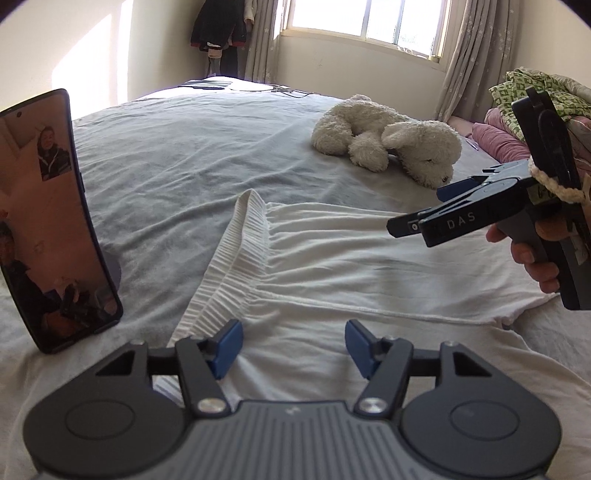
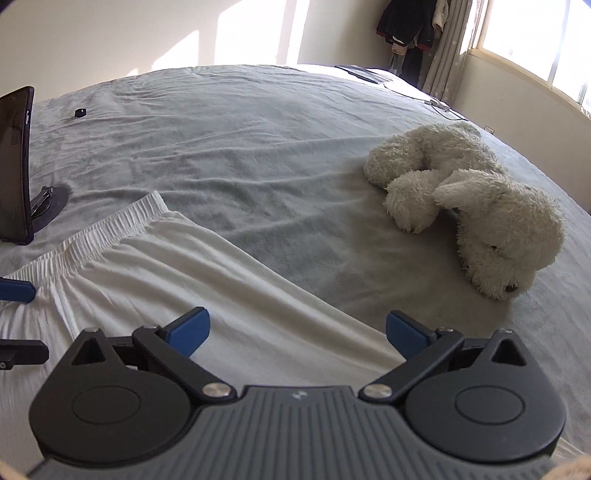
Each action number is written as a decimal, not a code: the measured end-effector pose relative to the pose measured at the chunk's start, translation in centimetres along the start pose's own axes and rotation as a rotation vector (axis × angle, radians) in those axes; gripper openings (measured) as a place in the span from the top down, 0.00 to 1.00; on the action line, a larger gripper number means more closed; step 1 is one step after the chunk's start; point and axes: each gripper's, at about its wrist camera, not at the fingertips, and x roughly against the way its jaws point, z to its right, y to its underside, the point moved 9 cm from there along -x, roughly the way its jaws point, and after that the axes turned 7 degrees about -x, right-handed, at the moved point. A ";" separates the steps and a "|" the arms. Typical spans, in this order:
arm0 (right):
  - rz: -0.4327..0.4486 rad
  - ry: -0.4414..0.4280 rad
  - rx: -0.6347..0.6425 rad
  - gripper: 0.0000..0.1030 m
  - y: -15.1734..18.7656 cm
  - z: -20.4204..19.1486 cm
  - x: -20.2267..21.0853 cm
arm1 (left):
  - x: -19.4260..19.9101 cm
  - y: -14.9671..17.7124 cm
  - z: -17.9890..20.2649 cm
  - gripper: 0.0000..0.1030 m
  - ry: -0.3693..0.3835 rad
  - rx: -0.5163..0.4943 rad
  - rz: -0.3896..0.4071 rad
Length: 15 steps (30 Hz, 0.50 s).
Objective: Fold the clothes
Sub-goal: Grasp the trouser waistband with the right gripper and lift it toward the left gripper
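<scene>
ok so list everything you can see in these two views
white garment: one, white with elastic waistband, flat on the bed near both grippers
plush dog: one, white, on the bed beyond the garment
phone: one, dark frame with lit screen, upright on a stand at left
bed sheet: one, grey, covering the bed
bedding pile: green-patterned and pink, far right
hanging clothes: dark, in the corner
window: one, bright, curtains beside it
left gripper: open, over the garment
right gripper: open, over the garment
hand: one, holding the right gripper
</scene>
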 end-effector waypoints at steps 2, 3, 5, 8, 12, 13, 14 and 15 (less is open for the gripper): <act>-0.015 0.002 -0.009 0.04 -0.5 0.5 -0.9 | -0.1 0.0 -0.2 0.43 -0.006 0.011 -0.009; -0.032 0.002 -0.014 0.08 -0.6 0.7 -1.5 | -0.1 0.0 -0.2 0.43 -0.008 0.016 -0.013; -0.073 0.014 -0.012 0.15 -0.3 0.9 -2.5 | -0.2 0.0 -0.3 0.43 -0.011 0.018 -0.018; -0.108 0.003 -0.032 0.27 0.4 0.7 -3.2 | -0.3 0.0 -0.3 0.43 -0.014 0.012 -0.025; -0.111 -0.031 -0.078 0.61 0.5 0.0 -2.6 | -0.4 0.1 -0.5 0.44 -0.012 0.010 -0.032; -0.115 -0.026 -0.079 0.67 0.4 -0.1 -2.5 | -0.4 0.1 -0.5 0.44 -0.012 0.009 -0.033; -0.122 -0.020 -0.082 0.90 0.4 -0.2 -2.5 | -0.4 0.2 -0.5 0.44 -0.011 0.006 -0.034; -0.127 -0.011 -0.085 0.96 0.3 -0.3 -2.4 | -0.4 0.2 -0.5 0.45 -0.011 0.004 -0.035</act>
